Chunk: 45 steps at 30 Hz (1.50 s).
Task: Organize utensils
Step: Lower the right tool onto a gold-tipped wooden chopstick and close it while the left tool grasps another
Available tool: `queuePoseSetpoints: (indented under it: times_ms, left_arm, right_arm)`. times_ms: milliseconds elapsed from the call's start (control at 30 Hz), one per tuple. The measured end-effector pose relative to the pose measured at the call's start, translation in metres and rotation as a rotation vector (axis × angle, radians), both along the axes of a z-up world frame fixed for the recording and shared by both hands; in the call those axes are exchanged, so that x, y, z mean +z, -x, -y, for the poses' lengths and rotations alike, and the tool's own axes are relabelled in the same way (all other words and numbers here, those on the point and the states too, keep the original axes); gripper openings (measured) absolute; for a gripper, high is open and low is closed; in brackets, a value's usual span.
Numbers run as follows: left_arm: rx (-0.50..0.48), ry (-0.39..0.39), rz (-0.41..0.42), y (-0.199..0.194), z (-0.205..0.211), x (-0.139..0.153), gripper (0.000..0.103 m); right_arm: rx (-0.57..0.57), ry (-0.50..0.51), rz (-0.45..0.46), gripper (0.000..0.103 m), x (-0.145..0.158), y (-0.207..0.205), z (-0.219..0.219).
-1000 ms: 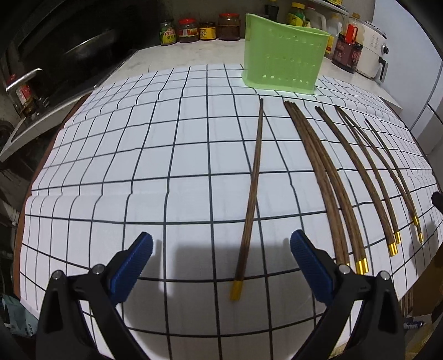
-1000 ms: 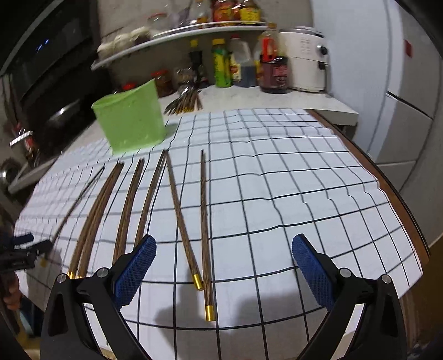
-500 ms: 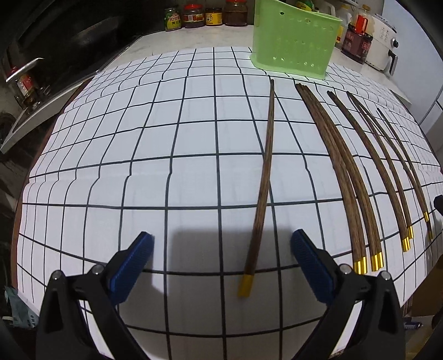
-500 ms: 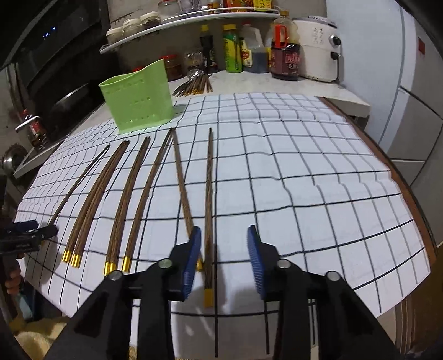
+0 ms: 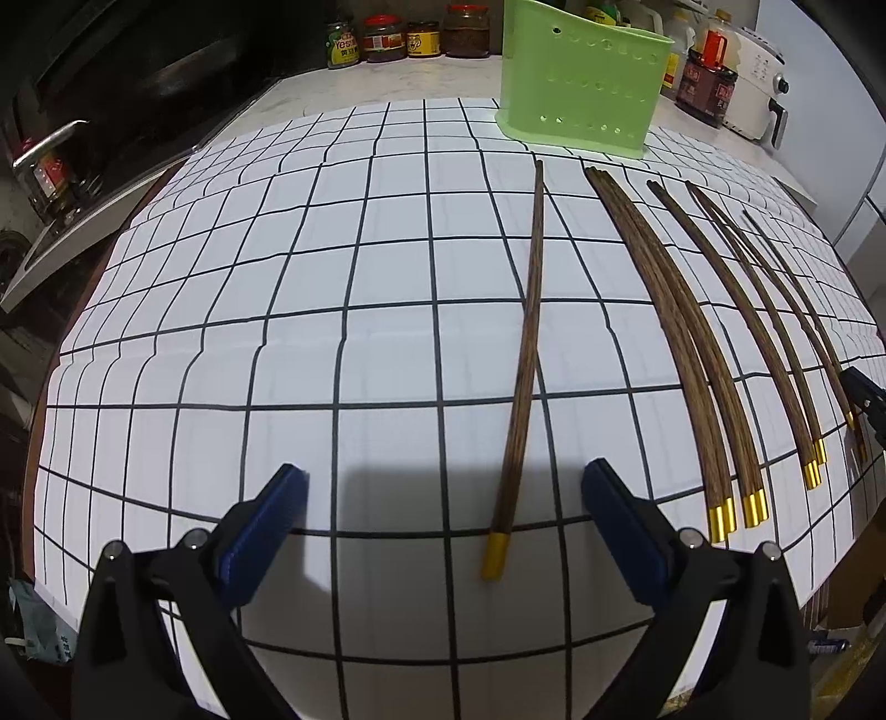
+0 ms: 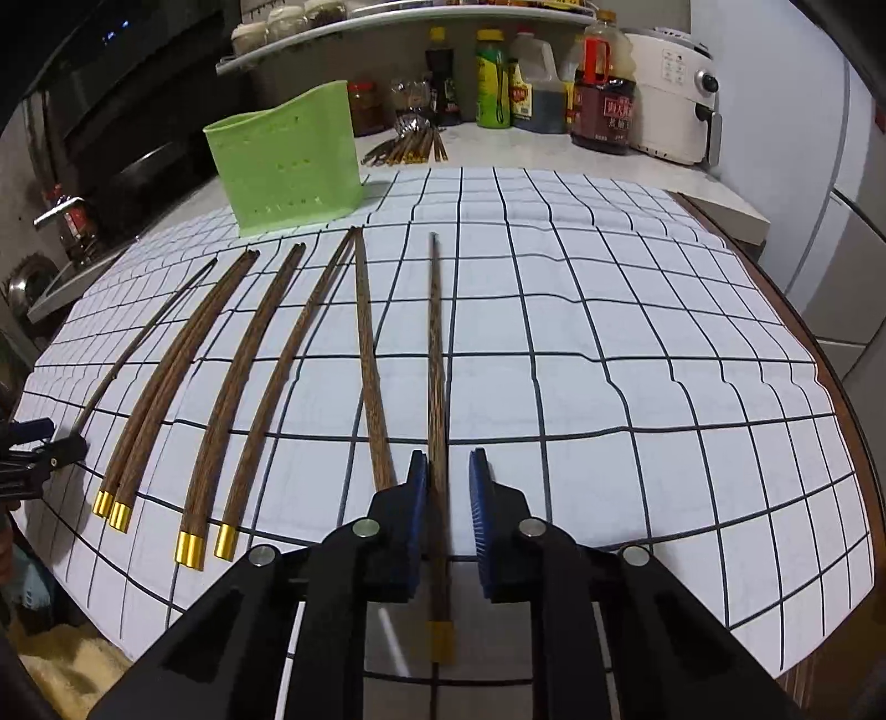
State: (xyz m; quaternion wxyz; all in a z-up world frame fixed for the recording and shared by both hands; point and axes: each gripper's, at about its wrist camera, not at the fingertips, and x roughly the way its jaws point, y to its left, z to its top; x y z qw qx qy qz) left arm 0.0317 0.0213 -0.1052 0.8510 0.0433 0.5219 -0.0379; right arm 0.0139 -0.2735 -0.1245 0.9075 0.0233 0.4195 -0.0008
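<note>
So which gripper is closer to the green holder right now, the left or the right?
Cannot tell. The left gripper and the right gripper both sit at the gold-capped near ends of the chopsticks, across the mat from the green holder.

Left tongs [image 5: 443, 487]: black angular plastic arms, ribbed blue pads [image 5: 266, 531], silver round pivot screws. Right tongs [image 6: 448, 471]: identical black frame, blue pads [image 6: 480, 515], silver screws.

left wrist view: green jar [image 5: 342, 45] at back of table read "yes" on its label. red jar [image 5: 424, 43] label, dark bottle [image 6: 603, 108] label and white appliance [image 6: 673, 91] panel markings too small to read.
</note>
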Motion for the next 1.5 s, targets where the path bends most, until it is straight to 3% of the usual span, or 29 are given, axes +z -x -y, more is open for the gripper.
queuePoseSetpoints:
  times_ms: [200, 400, 733, 867, 1067, 1233, 1333, 1500]
  left_arm:
    - [-0.046, -0.006, 0.029, 0.012, 0.004, 0.001, 0.096]
    - [-0.137, 0.011, 0.080, 0.047, 0.011, 0.006, 0.070]
    - [-0.124, -0.011, 0.169, 0.043, 0.022, 0.007, 0.022]
    - [-0.129, -0.043, 0.171, 0.042, 0.025, 0.007, 0.012]
    - [-0.150, -0.094, 0.173, 0.045, 0.030, 0.006, 0.012]
    - [-0.162, -0.092, 0.188, 0.049, 0.028, 0.005, 0.012]
    - [-0.177, -0.077, 0.195, 0.050, 0.027, 0.005, 0.007]
    - [-0.179, 0.015, 0.212, 0.050, 0.019, 0.012, 0.007]
  right_arm:
    - [0.007, 0.025, 0.008, 0.018, -0.001, 0.027, 0.002]
    - [-0.001, 0.031, 0.079, 0.018, -0.005, 0.055, 0.001]
    - [-0.012, 0.005, 0.145, 0.016, -0.009, 0.063, 0.004]
    - [0.005, 0.007, 0.151, 0.017, -0.010, 0.065, 0.004]
    - [0.028, 0.055, 0.158, 0.018, -0.010, 0.071, -0.002]
    - [0.024, 0.081, 0.174, 0.016, -0.011, 0.076, -0.006]
    - [0.026, 0.052, 0.176, 0.007, -0.012, 0.076, -0.006]
    - [-0.020, 0.026, 0.184, 0.007, -0.006, 0.074, -0.006]
